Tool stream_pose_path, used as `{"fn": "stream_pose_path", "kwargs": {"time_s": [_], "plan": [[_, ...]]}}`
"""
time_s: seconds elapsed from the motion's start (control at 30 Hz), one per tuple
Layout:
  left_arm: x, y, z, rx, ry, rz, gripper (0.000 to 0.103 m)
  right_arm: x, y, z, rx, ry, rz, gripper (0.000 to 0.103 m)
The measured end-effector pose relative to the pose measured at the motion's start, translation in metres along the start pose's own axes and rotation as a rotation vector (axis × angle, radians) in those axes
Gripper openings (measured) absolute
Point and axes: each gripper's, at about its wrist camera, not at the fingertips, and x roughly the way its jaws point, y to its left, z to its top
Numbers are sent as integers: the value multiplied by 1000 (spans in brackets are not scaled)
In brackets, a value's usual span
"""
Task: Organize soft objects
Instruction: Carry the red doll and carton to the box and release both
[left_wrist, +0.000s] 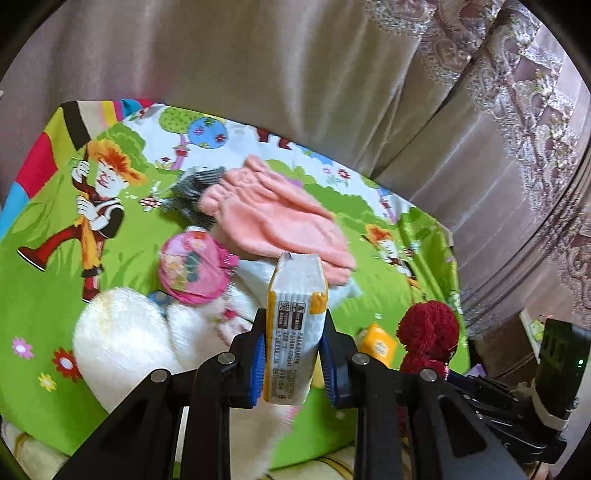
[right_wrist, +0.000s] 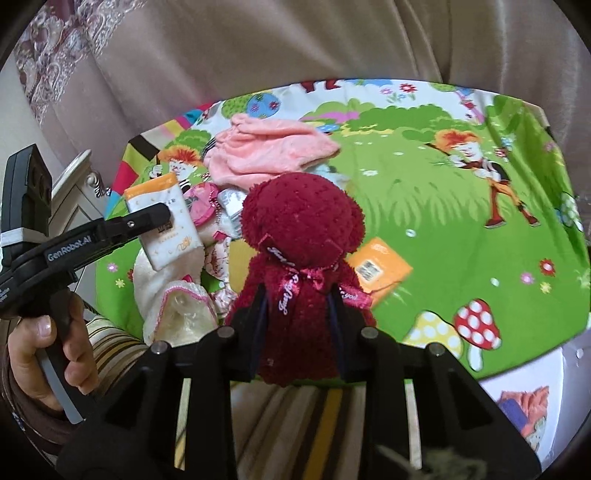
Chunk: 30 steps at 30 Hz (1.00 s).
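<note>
two soft things are up off the bright cartoon cloth (right_wrist: 424, 206): the tissue pack (left_wrist: 295, 325) squeezed in the left gripper (left_wrist: 293, 360), and the red towel doll (right_wrist: 299, 266) pinched in the right gripper (right_wrist: 299, 336). both look picked up (the pink towel (left_wrist: 273, 218) waits behind). next, each needs a tidy spot.

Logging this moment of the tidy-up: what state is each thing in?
Left gripper: shut on white-and-yellow tissue pack, lifted.
Right gripper: shut on dark red plush towel doll, upright.
Pink fleece cloth: crumpled, lying on bedsheet.
Orange tissue pack: flat on cartoon-print bedsheet.
</note>
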Motion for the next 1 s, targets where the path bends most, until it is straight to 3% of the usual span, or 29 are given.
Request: {"fn": "stream_pose_path", "kwargs": {"time_s": [0.5,1.0], "plan": [[2,-92,-36,63,118,-220,27,-79,-68,-36,107,-70,-118,34],[25,-193,-89,165,304,-403,27,-143,-167,-83,290,-102,-316,36]]}}
